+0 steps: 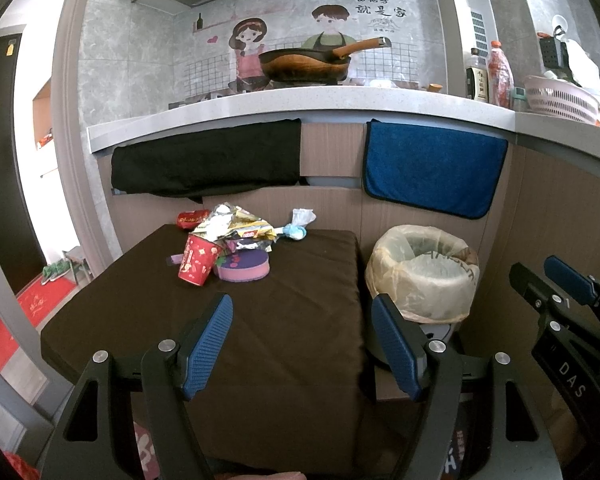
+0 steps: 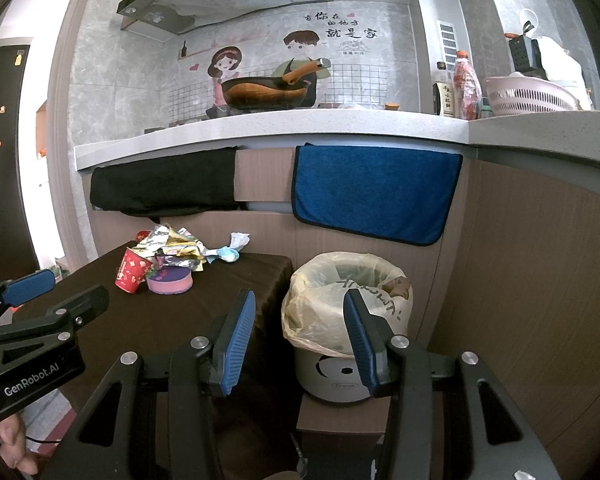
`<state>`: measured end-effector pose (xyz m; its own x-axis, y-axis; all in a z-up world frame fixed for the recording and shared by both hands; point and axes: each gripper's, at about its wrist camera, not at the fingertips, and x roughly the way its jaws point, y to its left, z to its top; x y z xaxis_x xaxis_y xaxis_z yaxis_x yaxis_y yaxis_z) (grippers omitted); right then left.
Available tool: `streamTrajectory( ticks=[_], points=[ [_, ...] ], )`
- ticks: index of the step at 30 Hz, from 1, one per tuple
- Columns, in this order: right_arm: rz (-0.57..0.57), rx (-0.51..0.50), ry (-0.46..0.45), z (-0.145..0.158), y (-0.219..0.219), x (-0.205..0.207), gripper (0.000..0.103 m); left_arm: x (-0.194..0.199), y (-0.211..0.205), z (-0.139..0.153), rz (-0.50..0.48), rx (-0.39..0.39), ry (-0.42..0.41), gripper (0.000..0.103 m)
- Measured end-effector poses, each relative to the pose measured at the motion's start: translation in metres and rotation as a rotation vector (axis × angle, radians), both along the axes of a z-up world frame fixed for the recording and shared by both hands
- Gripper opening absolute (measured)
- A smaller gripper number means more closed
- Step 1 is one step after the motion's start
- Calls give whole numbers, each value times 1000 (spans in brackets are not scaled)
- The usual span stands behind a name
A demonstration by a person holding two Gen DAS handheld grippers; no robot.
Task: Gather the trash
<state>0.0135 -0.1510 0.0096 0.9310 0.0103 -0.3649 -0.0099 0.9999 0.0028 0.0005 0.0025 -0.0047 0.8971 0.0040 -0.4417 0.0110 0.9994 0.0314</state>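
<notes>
Ahead and left of the left hand-held gripper (image 1: 302, 346), well apart, one trash pile (image 1: 236, 236) is seen at the worktop's (image 1: 292, 304) far edge: one red cup (image 1: 198, 260), one pink tin (image 1: 242, 268), several wrappers. One lined bin (image 2: 344, 300) is set just before the right hand-held gripper (image 2: 300, 346). Both are held released, empty; the left is nearer the pile.

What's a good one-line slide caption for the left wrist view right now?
Open left gripper faces a trash pile, red paper cup in front, on the brown-covered table, lined bin alongside.

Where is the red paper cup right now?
In both views, the red paper cup leans on the brown-covered table, left of the pink round box.
</notes>
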Motion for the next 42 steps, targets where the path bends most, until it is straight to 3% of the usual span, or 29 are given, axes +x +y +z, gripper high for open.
streamTrajectory(
  ticks=[17,25,29,36,38,42],
  points=[
    [-3,2,26,-8,-3,10,44,12,9,-3,15,-33,36,72],
    [43,7,49,-9,6,45,44,43,37,-7,39,-60,48,72],
    [88,8,63,-9,21,73,43,67,58,-15,26,-3,35,69],
    [164,-30,120,-20,57,144,43,131,159,-39,97,-184,76,65],
    [196,-33,157,-31,69,168,43,160,188,-50,71,-247,101,65],
    [255,-24,221,-53,92,208,43,213,216,-67,-12,-277,167,64]
  ],
)
